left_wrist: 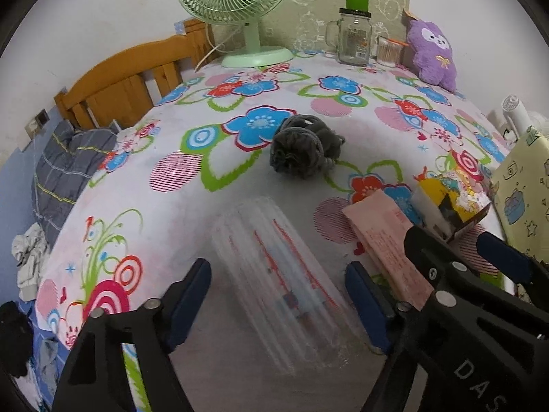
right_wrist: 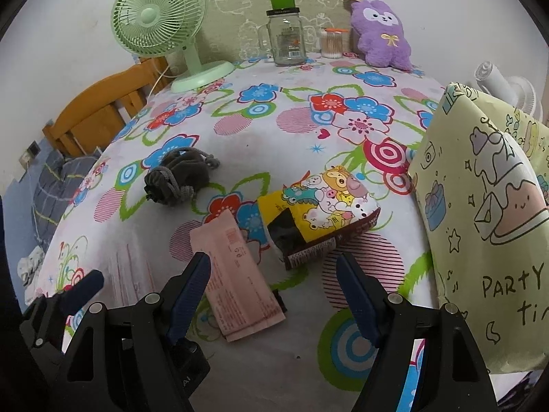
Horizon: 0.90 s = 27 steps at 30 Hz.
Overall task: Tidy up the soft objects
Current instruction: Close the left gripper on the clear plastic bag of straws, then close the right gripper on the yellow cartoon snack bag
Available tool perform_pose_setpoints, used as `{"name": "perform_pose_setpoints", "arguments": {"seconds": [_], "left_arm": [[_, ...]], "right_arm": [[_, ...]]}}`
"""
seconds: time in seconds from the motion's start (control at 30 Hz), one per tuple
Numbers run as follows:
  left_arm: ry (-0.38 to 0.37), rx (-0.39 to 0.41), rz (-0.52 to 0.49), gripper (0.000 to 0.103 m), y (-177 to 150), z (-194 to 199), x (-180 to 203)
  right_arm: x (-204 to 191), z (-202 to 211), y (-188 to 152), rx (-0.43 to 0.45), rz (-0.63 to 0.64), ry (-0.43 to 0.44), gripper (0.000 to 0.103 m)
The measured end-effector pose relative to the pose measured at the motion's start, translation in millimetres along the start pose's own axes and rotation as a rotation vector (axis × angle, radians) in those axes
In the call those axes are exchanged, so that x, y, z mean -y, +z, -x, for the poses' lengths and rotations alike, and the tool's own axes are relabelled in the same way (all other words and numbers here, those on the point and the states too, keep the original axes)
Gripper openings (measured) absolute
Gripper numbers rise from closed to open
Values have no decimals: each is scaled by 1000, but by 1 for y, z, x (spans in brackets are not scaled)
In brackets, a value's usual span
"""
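Risk: both grippers, left [left_wrist: 278, 304] and right [right_wrist: 272, 295], gape empty; the clear packet [left_wrist: 274, 274] may slip from the left one's pads when squeezed.

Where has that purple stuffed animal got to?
The purple plush toy sits at the table's far right corner in both views, propped against the wall beside the cotton swab jar.

Crumpled grey drawstring pouch [left_wrist: 302, 146] on floral cloth [left_wrist: 154, 213]
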<state>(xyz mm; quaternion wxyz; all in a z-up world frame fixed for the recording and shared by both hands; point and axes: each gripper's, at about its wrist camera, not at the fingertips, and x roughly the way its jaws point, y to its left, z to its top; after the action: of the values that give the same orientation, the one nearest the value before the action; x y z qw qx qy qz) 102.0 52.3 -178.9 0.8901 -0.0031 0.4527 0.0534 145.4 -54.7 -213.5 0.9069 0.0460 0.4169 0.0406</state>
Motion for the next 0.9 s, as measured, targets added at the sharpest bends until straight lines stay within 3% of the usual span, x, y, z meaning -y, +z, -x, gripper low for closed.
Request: {"name": "perform_pose_setpoints", "arguments": {"seconds": [0.1, 0.2, 0.3, 0.53, 0.9], "left_arm": [[-27, 5, -1, 62, 3, 0, 2], [-30, 12, -11, 39, 7, -1, 5], [-31, 29, -22, 30, 13, 0, 5], [-53, 54, -43, 28, 26, -2, 11], [-55, 30, -54, 27, 25, -14, 13]], "right_arm": [[2, -1, 3, 4, -6, -11, 79], [4, -2, 6, 14, -12, -22, 79], [7, -4, 11, 20, -22, -32, 79], [11, -9, 24, 42, -43, -57, 79], [7, -23, 27, 45, 7, -119, 79]]}}
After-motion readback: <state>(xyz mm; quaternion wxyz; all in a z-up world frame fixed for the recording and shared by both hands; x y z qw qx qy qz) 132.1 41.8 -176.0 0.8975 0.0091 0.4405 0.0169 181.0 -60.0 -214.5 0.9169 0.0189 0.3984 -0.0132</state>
